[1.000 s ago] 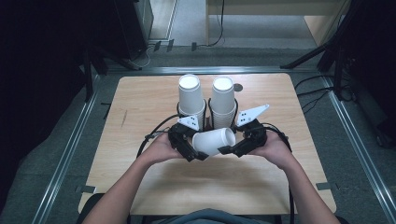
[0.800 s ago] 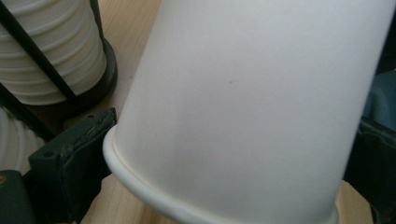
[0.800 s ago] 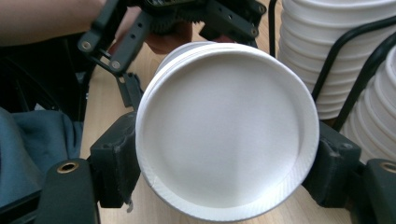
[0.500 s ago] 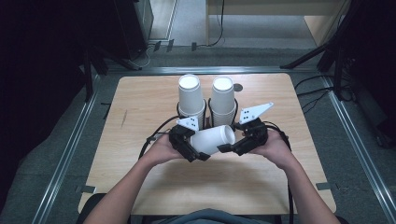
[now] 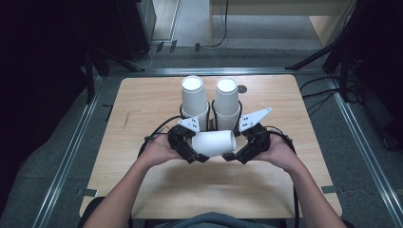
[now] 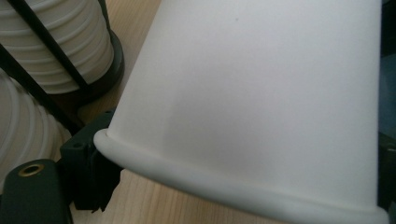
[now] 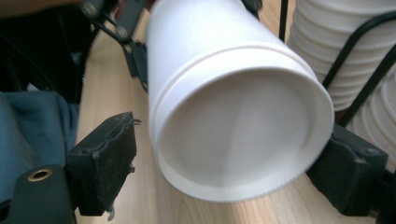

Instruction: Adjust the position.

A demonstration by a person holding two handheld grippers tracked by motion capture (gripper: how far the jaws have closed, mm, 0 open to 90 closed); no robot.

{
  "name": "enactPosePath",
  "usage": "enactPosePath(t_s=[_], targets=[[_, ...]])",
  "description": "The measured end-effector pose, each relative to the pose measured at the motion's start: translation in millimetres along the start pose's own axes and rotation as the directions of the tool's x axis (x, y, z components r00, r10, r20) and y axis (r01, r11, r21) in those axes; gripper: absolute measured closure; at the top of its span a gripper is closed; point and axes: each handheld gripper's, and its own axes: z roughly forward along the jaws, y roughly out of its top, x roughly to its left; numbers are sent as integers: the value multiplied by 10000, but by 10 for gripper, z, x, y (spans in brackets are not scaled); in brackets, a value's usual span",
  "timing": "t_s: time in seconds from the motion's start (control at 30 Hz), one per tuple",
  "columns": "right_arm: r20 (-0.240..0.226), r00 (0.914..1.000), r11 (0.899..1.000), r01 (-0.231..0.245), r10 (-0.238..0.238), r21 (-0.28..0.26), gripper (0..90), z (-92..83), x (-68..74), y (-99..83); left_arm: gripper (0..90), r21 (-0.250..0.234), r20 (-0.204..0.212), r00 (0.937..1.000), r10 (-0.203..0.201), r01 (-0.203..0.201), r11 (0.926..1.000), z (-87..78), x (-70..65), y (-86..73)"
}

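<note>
A white paper cup (image 5: pixel 214 141) lies on its side just above the wooden table (image 5: pixel 142 104), between my two grippers. My left gripper (image 5: pixel 195 153) is shut on its rolled-rim end (image 6: pixel 261 93); its jaws have just been closing, and the rim rests against a black pad (image 6: pixel 91 175). My right gripper (image 7: pixel 229 163) has just been opening. The cup's closed round end (image 7: pixel 233 126) sits between its jaws, with a gap beside the left pad (image 7: pixel 109 161). In the high view the right gripper (image 5: pixel 236 154) is at the cup's right end.
Two tall stacks of white cups (image 5: pixel 192 97) (image 5: pixel 226 97) stand upside down in black wire holders just behind the held cup. They rise close beside both grippers (image 6: pixel 65 46) (image 7: pixel 336 46). Bare tabletop lies left, right and in front of the hands.
</note>
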Motion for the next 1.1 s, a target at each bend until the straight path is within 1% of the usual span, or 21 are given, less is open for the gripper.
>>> enactPosePath(t_s=[0.1, 0.17, 0.2, 0.23, 0.37, 0.4, 0.43, 0.47, 0.57, 0.6, 0.63, 0.7, 0.73, 0.77, 0.87, 0.9, 0.97, 1.0, 1.1], targets=[[26, 10000, 9999, -70, 70, 151, 142, 16, -10, -18, 96, 124, 3, 10000, -10, 10, 9999, -16, -1, 7], [142, 9998, 9991, -123, 118, 395, 142, 39, -19, -46, 96, 235, -3, 10000, -47, 47, 9997, -42, 6, 15], [142, 9998, 9991, -123, 118, 395, 142, 39, -19, -46, 96, 235, -3, 10000, -47, 47, 9997, -42, 6, 15], [154, 9999, 9986, -72, 64, 516, 142, 58, -27, -63, 96, 386, -81, 10000, -8, 11, 9993, -60, 19, 22], [310, 9995, 9977, -34, 13, 671, 142, 73, -30, -82, 96, 385, -75, 9999, -115, 118, 9992, -97, 59, 19], [310, 9995, 9977, -34, 13, 671, 142, 73, -30, -82, 96, 346, -17, 9998, -220, 220, 9992, -108, 74, 15], [330, 9995, 9977, -2, -21, 685, 142, 74, -36, -85, 96, 453, -53, 9998, -192, 195, 9988, -118, 90, 13], [388, 9992, 9977, 9, -36, 682, 142, 73, -37, -86, 96, 557, -118, 9996, -251, 257, 9981, -122, 95, 11], [485, 9988, 9975, -68, 33, 707, 143, 69, -37, -90, 96, 767, -68, 9998, -205, 210, 9968, -128, 113, 11], [493, 9988, 9973, -78, 42, 729, 142, 71, -39, -91, 96, 903, -143, 9998, -142, 154, 9958, -122, 115, 16], [579, 9983, 9971, -38, -6, 763, 142, 79, -44, -96, 96, 1231, -142, 9999, -66, 83, 9924, -109, 127, 29], [613, 9981, 9970, -41, -7, 771, 142, 84, -45, -96, 96, 1280, -116, 9999, -74, 88, 9917, -90, 130, 32], [668, 9978, 9966, 4, -59, 819, 142, 91, -46, -96, 96, 1493, -74, 9999, -113, 122, 9887, -62, 134, 38], [668, 9978, 9965, -10, -47, 840, 142, 95, -45, -94, 96, 1493, -74, 9999, -113, 122, 9887, -62, 134, 38], [731, 9973, 9962, -5, -59, 876, 142, 101, -45, -88, 96, 2021, -120, 9998, 141, -114, 9793, -12, 133, 63], [731, 9973, 9962, -5, -59, 876, 142, 101, -45, -88, 96, 2088, -58, 9999, 156, -140, 9779, -4, 138, 70], [739, 9972, 9955, 32, -103, 950, 142, 105, -45, -83, 96, 2314, -80, 9997, 252, -227, 9726, 11, 139, 94], [739, 9972, 9955, 32, -103, 950, 142, 105, -45, -83, 96, 2367, -96, 9996, 264, -234, 9713, 20, 135, 101], [757, 9970, 9952, 82, -156, 976, 139, 113, -36, -73, 96, 2676, -92, 9994, 328, -291, 9631, 49, 131, 123]])
